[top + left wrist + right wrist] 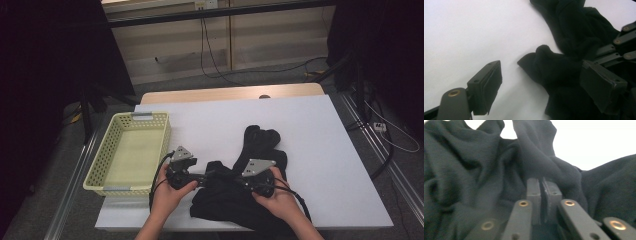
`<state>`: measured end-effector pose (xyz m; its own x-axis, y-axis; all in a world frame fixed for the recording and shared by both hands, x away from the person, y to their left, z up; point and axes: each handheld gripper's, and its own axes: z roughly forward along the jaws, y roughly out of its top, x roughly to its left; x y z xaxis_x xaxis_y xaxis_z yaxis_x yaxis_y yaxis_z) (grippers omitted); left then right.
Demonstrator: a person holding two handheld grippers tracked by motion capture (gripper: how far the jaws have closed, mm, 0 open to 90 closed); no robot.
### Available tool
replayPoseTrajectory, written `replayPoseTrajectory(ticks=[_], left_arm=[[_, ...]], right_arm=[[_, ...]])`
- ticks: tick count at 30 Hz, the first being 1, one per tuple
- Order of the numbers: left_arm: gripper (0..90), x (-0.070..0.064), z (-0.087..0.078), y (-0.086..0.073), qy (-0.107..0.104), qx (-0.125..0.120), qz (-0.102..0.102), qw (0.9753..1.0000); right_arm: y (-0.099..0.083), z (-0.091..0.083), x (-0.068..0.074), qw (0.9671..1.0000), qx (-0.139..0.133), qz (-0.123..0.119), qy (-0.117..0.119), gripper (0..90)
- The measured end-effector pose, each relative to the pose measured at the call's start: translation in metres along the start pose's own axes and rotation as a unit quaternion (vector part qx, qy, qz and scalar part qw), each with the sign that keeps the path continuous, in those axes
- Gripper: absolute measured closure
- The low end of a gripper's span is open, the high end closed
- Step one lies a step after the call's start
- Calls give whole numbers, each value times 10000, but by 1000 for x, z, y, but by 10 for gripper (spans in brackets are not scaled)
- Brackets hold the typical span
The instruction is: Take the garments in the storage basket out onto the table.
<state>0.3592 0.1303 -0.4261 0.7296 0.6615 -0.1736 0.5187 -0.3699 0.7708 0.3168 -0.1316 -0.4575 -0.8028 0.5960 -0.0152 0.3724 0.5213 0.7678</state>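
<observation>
Black garment (247,172) bunched on the white desk (320,150), to the right of the yellow basket (131,152), its long axis running from the near desk edge away from the person. The right claw (541,195) is pressed together on a fold of the cloth. The left claw (544,82), its jaws spread wide, lies between basket and garment, one jaw on bare desk, the other against the cloth's nearest lobe.
</observation>
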Motion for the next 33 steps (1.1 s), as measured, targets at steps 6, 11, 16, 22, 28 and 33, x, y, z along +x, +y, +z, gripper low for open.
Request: replayPoseTrajectory(ticks=[6,11,16,22,28,33], left_arm=[[189,1,1,-3,9,38,-15,10000],[189,0,1,-2,-17,51,8,10000],[189,2,1,-2,-25,15,-71,10000],[189,3,1,-3,6,31,-62,10000],[189,2,1,-2,-4,44,-47,10000],[189,4,-2,-2,5,-37,-99,9999]], right_arm=[[-6,-9,19,9949,173,-126,990,900],[-4,-25,8,9984,-324,256,397,595],[4,-25,-16,9968,-560,489,-306,365],[-1,4,-19,9989,70,426,-195,545],[-4,-2,-14,9992,22,393,-94,769],[-7,-10,6,9968,49,276,748,785]])
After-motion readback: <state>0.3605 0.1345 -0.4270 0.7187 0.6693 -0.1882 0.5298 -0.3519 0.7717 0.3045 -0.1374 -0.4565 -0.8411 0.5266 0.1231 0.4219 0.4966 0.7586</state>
